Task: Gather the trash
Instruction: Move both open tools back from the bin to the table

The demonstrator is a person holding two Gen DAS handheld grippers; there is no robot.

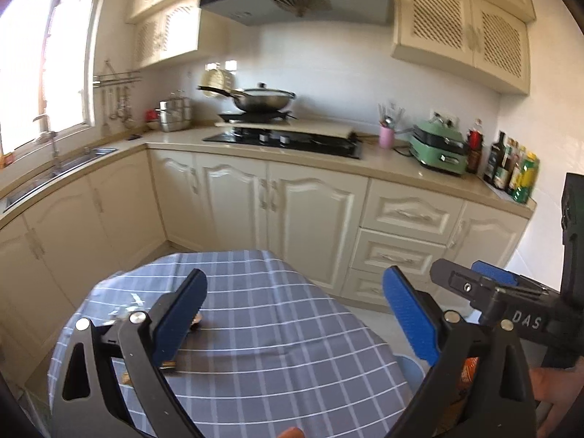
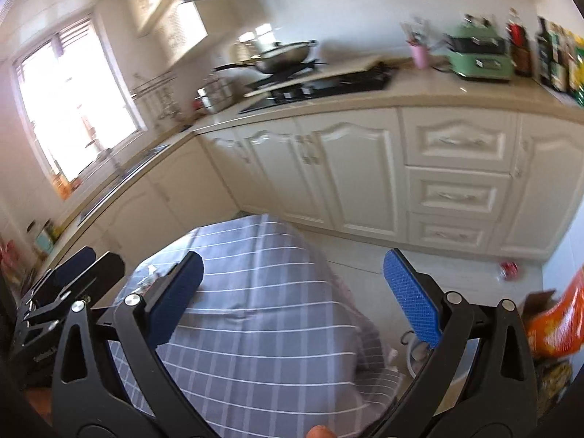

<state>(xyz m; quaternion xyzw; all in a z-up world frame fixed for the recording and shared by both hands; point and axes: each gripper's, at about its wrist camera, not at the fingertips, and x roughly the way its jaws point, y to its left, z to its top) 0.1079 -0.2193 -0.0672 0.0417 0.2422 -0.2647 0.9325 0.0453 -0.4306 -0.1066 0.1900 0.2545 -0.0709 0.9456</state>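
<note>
Left wrist view: both tools gape wide and empty; clear wrapper point(image 1: 127, 304) too blurred for orientation.

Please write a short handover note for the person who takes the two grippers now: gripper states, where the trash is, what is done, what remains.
Left gripper: open, empty, above the checked tablecloth.
Right gripper: open, empty, over the cloth's right edge.
Trash: small scraps by the left finger on the cloth; a red can on the floor; an orange bag at far right.
Done: nothing visibly collected.
Left: pick up the scraps first, probably.
</note>
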